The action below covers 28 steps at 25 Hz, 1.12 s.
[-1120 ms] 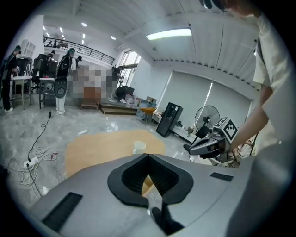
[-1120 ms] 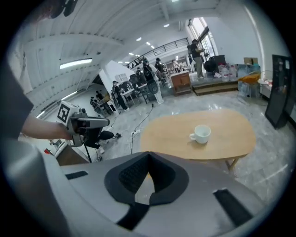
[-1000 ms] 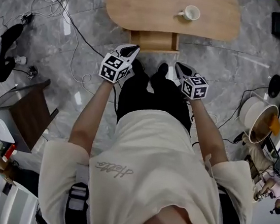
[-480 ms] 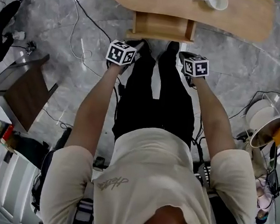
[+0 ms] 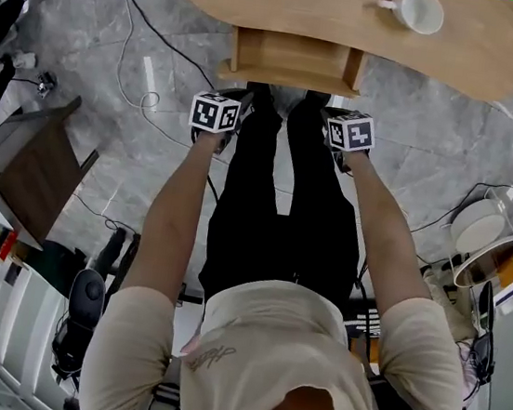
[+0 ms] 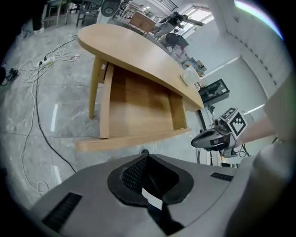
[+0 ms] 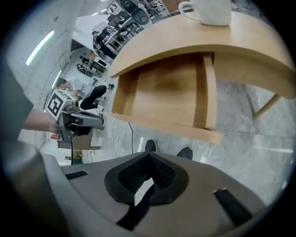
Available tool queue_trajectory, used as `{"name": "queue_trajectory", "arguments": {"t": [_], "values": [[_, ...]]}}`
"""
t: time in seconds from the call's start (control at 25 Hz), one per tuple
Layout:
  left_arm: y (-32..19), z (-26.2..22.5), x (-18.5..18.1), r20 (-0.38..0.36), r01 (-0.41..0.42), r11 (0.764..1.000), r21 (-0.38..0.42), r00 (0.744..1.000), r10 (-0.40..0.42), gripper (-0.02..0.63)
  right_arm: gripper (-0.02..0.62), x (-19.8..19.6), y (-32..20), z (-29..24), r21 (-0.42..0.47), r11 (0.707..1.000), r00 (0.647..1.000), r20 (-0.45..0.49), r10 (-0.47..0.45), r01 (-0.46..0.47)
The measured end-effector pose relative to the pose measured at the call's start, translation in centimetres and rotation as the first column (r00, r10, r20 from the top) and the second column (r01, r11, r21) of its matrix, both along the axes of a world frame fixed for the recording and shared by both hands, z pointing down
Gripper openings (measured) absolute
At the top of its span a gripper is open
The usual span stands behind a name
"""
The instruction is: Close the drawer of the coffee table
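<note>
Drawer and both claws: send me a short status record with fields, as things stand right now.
drawer: open, pulled out from under the tabletop; inside looks empty
coffee table: light wood, standing on a grey floor
cup: white, on the tabletop, toward the person's right
left claw: shut, holding nothing, short of the drawer front, not touching it
right claw: shut, holding nothing, also short of the drawer front
task state: drawer not yet closed
</note>
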<state>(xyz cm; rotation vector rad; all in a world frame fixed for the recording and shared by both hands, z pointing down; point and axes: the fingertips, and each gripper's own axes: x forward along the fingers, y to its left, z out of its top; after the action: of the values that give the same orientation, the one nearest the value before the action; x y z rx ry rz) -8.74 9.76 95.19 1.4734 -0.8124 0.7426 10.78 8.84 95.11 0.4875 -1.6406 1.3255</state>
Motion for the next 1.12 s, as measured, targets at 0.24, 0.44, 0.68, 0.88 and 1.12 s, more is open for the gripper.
{"name": "queue_trajectory", "arguments": {"t": [0.24, 0.44, 0.68, 0.88, 1.12], "values": [[0.2, 4.6, 0.5, 0.028, -0.029, 0.999, -0.046, 0.999, 0.030, 0.005, -0.006, 1.1, 0.3, 4.3, -0.039, 0.996, 0.997, -0.034, 0.076, -0.077], [-0.4, 7.4, 0.3, 0.055, -0.028, 0.998, -0.060, 0.998, 0.031, 0.005, -0.006, 0.3, -0.7, 6.9, -0.069, 0.986, 0.989, -0.016, 0.149, -0.149], [-1.1, 8.7, 0.8, 0.084, 0.022, 0.999, -0.039, 0.996, -0.019, 0.005, -0.006, -0.1, -2.2, 7.7, 0.010, 0.976, 0.976, -0.010, 0.218, -0.218], [-1.3, 9.4, 1.5, 0.072, 0.046, 0.998, -0.043, 0.996, -0.043, 0.005, -0.005, -0.2, -2.3, 8.1, 0.017, 0.976, 0.976, -0.009, 0.219, -0.219], [-2.1, 9.9, 1.4, 0.073, 0.121, 0.992, -0.047, 0.990, -0.118, 0.005, -0.005, -0.6, -2.5, 8.1, 0.024, 0.977, 0.978, 0.001, 0.210, -0.210]]}}
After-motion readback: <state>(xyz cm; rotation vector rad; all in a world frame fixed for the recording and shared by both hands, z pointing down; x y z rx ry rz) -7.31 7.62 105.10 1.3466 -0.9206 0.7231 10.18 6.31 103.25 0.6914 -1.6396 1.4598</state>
